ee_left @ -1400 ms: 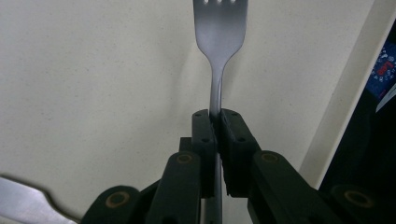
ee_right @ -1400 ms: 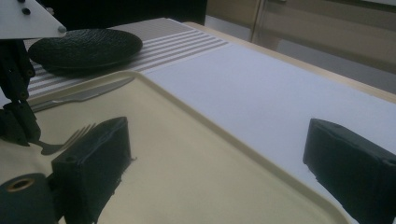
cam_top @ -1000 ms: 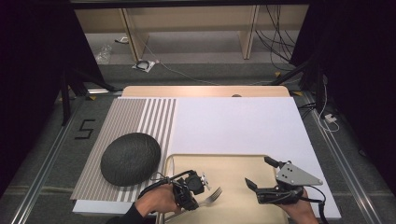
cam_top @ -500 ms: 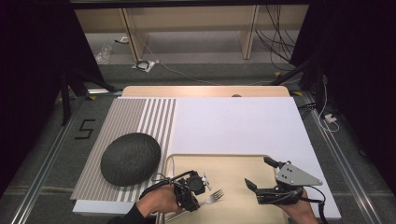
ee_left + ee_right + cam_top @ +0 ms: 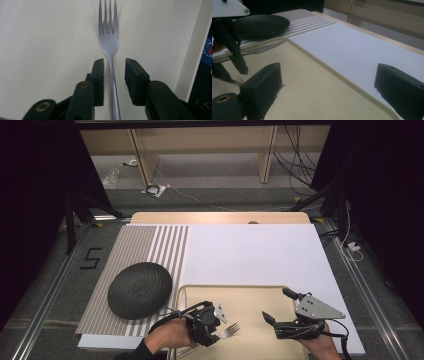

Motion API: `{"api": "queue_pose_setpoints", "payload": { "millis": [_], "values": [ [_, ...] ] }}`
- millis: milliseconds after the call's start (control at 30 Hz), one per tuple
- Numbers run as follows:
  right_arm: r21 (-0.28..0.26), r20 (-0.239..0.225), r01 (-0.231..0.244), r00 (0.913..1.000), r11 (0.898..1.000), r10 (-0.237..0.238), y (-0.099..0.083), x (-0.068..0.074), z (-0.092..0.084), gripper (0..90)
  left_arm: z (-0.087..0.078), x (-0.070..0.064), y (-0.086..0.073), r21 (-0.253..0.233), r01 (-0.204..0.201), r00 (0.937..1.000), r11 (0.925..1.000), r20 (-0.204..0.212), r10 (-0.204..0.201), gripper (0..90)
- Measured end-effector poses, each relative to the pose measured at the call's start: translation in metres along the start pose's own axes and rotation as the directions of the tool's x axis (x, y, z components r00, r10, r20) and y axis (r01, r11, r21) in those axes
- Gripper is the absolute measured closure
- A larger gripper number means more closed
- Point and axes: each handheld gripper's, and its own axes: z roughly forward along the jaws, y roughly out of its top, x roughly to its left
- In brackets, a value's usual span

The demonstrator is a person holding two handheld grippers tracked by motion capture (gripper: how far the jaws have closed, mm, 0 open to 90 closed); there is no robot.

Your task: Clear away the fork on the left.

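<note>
High view: a cream tray (image 5: pixel 260 292) lies at the near edge of the bench (image 5: pixel 250 250), on its white sheet. The left tool (image 5: pixel 214 320) sits over the tray's near-left part, held by the person's left hand (image 5: pixel 170 337), and a fork (image 5: pixel 230 331) lies on the tray with its tines pointing away from that tool toward the tray's middle. The right tool (image 5: pixel 280 307) is over the tray's near-right part, jaws spread wide with nothing between them, its grey plate on top. A dark round mat (image 5: pixel 140 290) rests just left of the tray, on a striped panel (image 5: pixel 150 255). Left gripper view: the left tool (image 5: pixel 114 65) has its jaws parted on either side of the fork's (image 5: pixel 108 40) handle, with a small gap visible at each side; neither pad touches the metal. The fork lies flat on the tray (image 5: pixel 45 37), tines away from the camera. Right gripper view: the right tool (image 5: pixel 329 82) is spread wide above the tray (image 5: pixel 312 85) and grips nothing. A knife (image 5: pixel 254 51) lies along the tray's far-left rim, with the dark round mat (image 5: pixel 262 23) beyond that rim and the left tool (image 5: pixel 232 62) at the tray's left.
</note>
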Motion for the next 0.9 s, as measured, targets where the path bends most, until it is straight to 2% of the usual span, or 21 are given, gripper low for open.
{"api": "queue_pose_setpoints", "payload": {
  "millis": [167,233,333,433,567,600,733,900],
  "values": [
    [-0.001,0.000,-0.002,1.0000,1.000,0.002,0.000,0.000,0.000,8.4,0.003,-0.002,0.000,-0.013,-0.025,0.9996,0.9996,-0.011,0.025,83.6],
    [-0.001,-0.001,-0.002,1.0000,1.000,0.002,0.000,0.000,0.000,8.4,0.004,-0.003,0.000,-0.011,-0.031,0.9995,0.9995,0.007,0.031,84.9],
    [0.007,0.002,0.001,1.0000,1.000,-0.001,0.000,0.000,0.000,8.5,0.008,-0.006,0.000,-0.012,-0.027,0.9996,0.9996,0.011,0.027,88.5],
    [0.006,0.002,0.002,1.0000,1.000,-0.002,0.000,0.000,0.000,8.5,0.010,-0.006,0.000,0.002,-0.047,0.9989,0.9989,0.010,0.047,89.1],
    [0.008,0.002,0.000,1.0000,1.000,0.000,0.000,0.000,0.000,8.5,0.016,-0.008,0.000,0.012,-0.040,0.9992,0.9991,0.008,0.040,89.2],
    [0.007,0.002,0.001,1.0000,1.000,-0.001,0.000,0.000,0.000,8.5,0.017,-0.007,0.000,0.022,-0.053,0.9986,0.9984,0.007,0.052,89.2],
    [0.006,0.002,0.002,1.0000,1.000,-0.002,0.000,0.000,0.000,8.5,0.021,-0.007,0.000,0.030,-0.052,0.9986,0.9982,0.009,0.052,89.2],
    [0.000,-0.001,-0.001,1.0000,1.000,0.001,0.000,0.000,0.000,8.5,0.023,-0.006,-0.001,0.032,-0.057,0.9983,0.9979,-0.013,0.057,89.2]
  ]
}}
